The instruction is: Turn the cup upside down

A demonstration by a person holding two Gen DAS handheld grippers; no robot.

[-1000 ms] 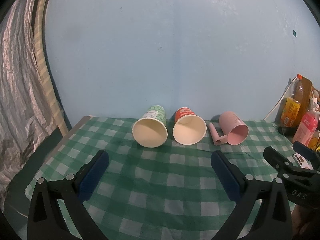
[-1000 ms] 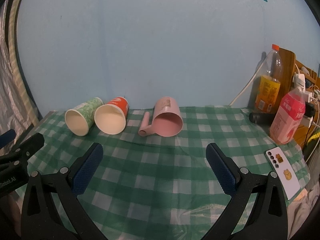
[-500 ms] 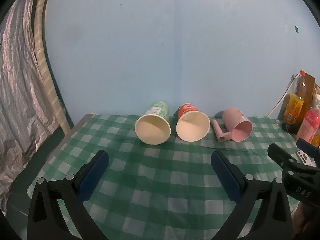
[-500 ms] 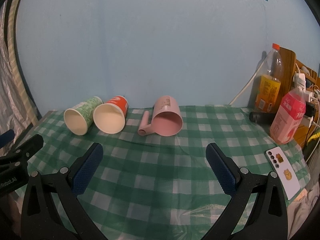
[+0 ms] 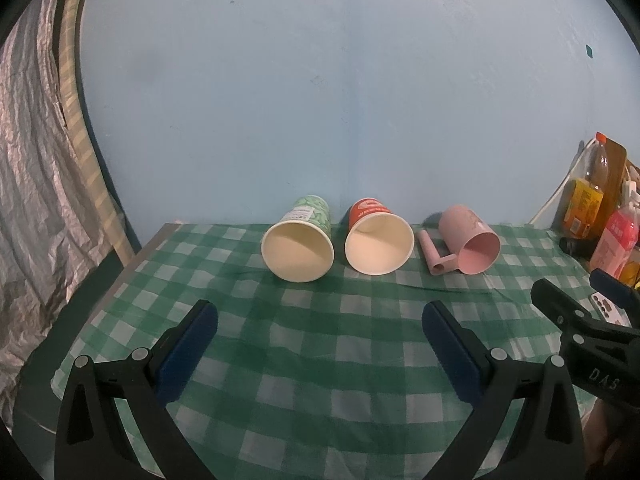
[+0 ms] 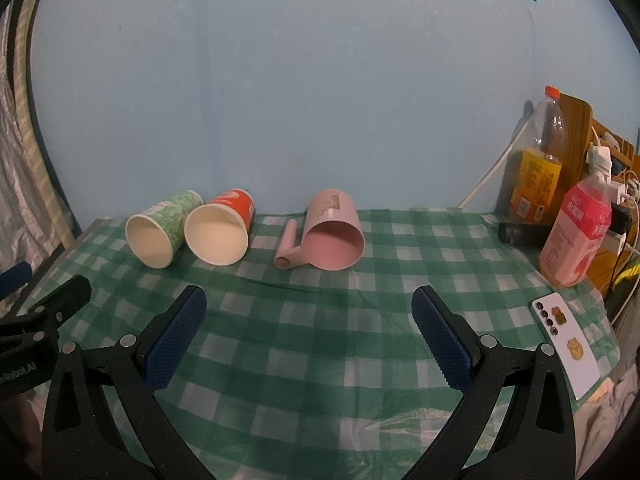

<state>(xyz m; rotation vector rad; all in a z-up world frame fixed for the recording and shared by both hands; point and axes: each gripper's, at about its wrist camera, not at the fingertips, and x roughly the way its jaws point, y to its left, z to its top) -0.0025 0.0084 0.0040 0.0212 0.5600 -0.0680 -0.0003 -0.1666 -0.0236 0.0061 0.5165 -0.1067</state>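
Note:
Three cups lie on their sides near the wall, mouths toward me: a green paper cup (image 5: 300, 246) (image 6: 158, 234), a red paper cup (image 5: 378, 242) (image 6: 220, 232) and a pink mug (image 5: 472, 240) (image 6: 332, 236) with its handle on the left. My left gripper (image 5: 320, 322) is open and empty, well short of the paper cups. My right gripper (image 6: 309, 306) is open and empty, short of the pink mug.
A green checked cloth (image 6: 360, 340) covers the table. Bottles (image 6: 536, 164) (image 6: 576, 232), a dark cylinder (image 6: 520, 234) and cables stand at the right. A phone (image 6: 568, 344) lies at the right front. Foil sheeting (image 5: 28, 200) hangs beyond the left table edge.
The left gripper has drawn back and lifted a little, so the cups look smaller and higher in its view. The right gripper has barely moved. The cups have not moved.

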